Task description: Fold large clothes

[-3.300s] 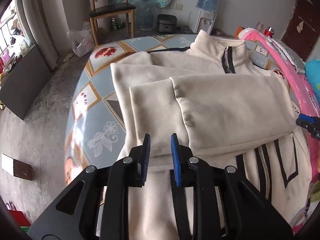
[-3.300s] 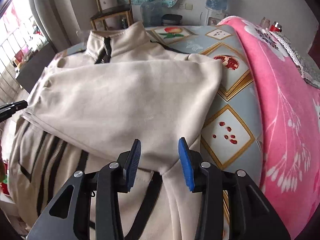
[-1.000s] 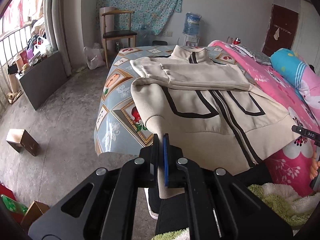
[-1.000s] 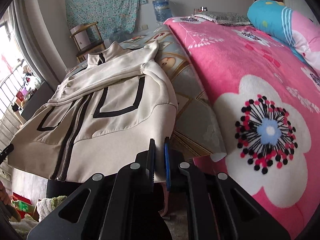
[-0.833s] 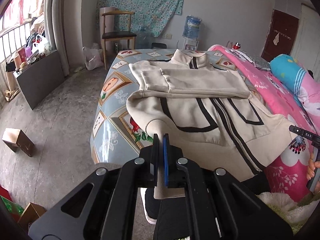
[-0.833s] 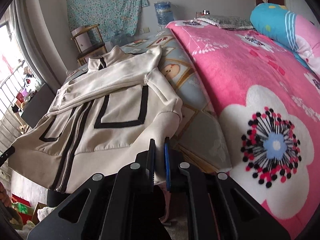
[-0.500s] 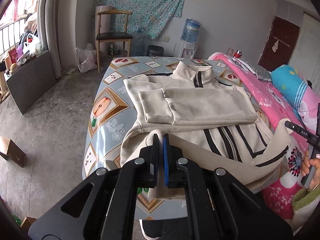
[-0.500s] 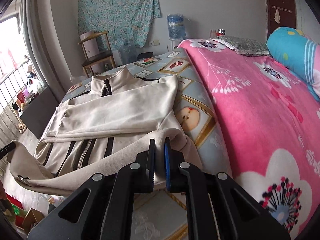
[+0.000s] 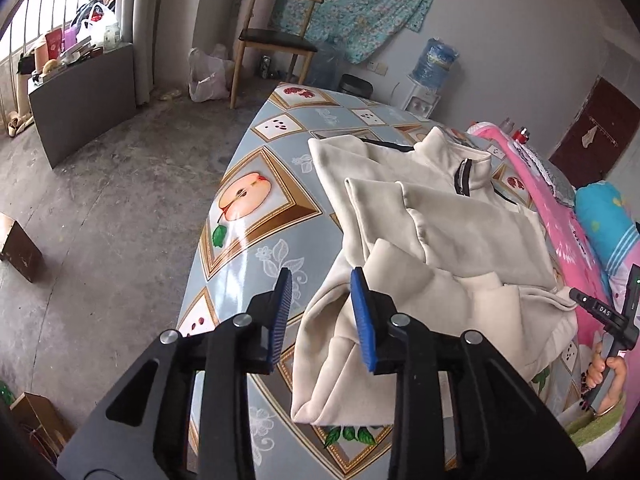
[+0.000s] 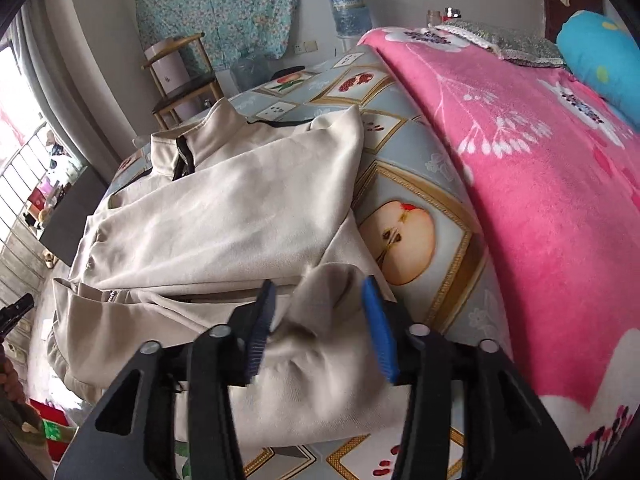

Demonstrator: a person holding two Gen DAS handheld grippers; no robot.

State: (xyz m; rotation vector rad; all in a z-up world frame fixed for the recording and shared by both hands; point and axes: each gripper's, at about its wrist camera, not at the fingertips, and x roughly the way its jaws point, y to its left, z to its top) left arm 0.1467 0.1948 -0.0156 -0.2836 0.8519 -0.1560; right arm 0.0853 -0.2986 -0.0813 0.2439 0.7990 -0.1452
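Your left gripper (image 9: 320, 316) open over jacket (image 9: 432, 248) hem, folded jacket on bed (image 9: 248, 208), right gripper (image 9: 612, 312) at far edge.

Soft matt cream fleece jacket (image 9: 452, 240), glossy smooth printed table cover (image 9: 248, 216), fuzzy pink blanket (image 10: 532, 168), wooden chair (image 9: 276, 20), rough concrete floor (image 9: 100, 216)

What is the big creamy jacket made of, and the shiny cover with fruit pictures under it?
The jacket looks like soft, matte fleece or velour: fuzzy nap, thick rounded folds. The fruit-print cover looks like glossy plastic or oilcloth, since window light glares off it; the exact material is uncertain.
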